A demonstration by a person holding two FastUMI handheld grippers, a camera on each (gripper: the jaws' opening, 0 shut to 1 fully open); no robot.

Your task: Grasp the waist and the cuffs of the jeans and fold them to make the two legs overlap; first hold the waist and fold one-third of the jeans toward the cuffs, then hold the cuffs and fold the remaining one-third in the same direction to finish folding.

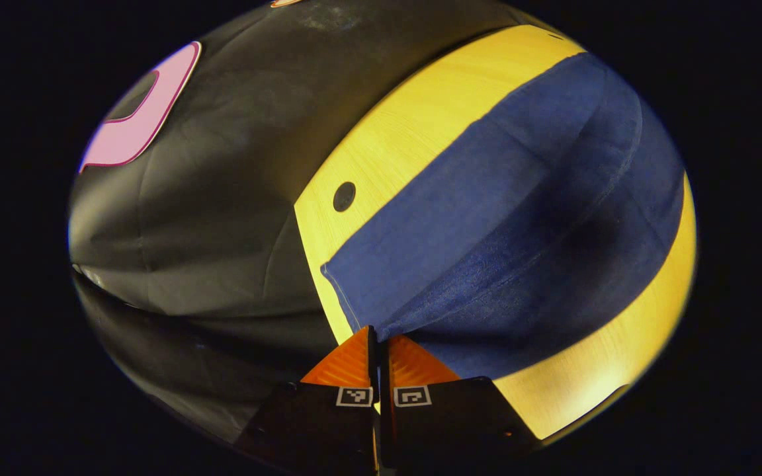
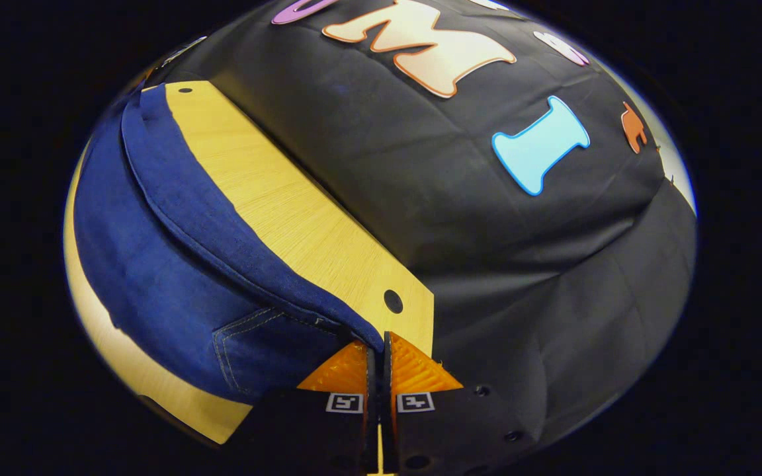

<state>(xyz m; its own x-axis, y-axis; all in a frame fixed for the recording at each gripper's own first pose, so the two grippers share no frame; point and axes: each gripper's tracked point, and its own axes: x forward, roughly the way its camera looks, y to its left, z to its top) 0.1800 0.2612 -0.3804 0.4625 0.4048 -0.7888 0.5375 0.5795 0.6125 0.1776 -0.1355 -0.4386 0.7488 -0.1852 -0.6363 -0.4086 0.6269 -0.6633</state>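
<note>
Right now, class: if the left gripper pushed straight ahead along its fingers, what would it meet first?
The jeans: the left gripper is already shut on their edge, with denim directly ahead; the wooden table lies beyond, though depth is uncertain.

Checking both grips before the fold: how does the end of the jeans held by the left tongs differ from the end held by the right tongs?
The left tongs pinch a plain hemmed corner of the jeans, with no pocket in sight. The right tongs pinch an edge with a stitched pocket beside it, and a thick folded band runs up from that grip. Both tongs are shut on denim, which lies over the wooden table.
</note>
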